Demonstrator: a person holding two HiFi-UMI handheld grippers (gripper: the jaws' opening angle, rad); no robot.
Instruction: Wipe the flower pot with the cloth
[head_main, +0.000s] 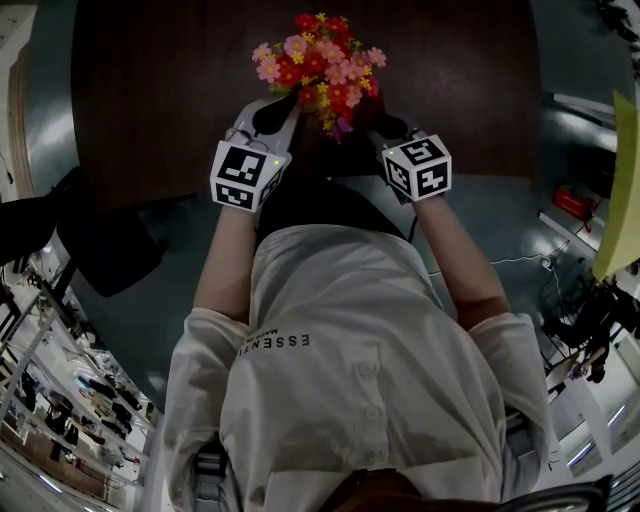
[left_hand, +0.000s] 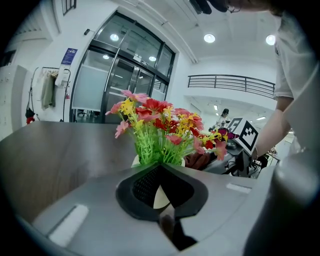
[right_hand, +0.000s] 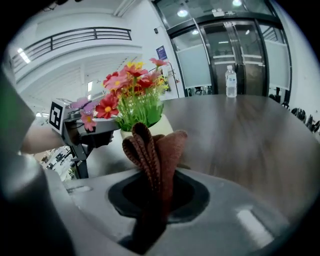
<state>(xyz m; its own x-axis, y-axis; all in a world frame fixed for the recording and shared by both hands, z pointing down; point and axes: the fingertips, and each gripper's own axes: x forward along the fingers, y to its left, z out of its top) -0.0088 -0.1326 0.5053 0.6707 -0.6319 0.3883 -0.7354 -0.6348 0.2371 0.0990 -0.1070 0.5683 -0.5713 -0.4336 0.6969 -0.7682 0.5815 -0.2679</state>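
Two grippers flanked the flowers in head view, left gripper and right gripper, both by the near edge of the table. Pot was hidden under the blooms.

Left gripper view: jaws pressed together, tips at the rim of the pot. Couldn't tell if they nipped it.

Right gripper view: jaws pinched the cloth, folds sticking up. Pot sat just beyond, apparently not touching.

My read: approach phase. Best to lay the folds flat on the pot wall below the leaves, with light pressure and the left bracing, so the pot wouldn't tip or slide.
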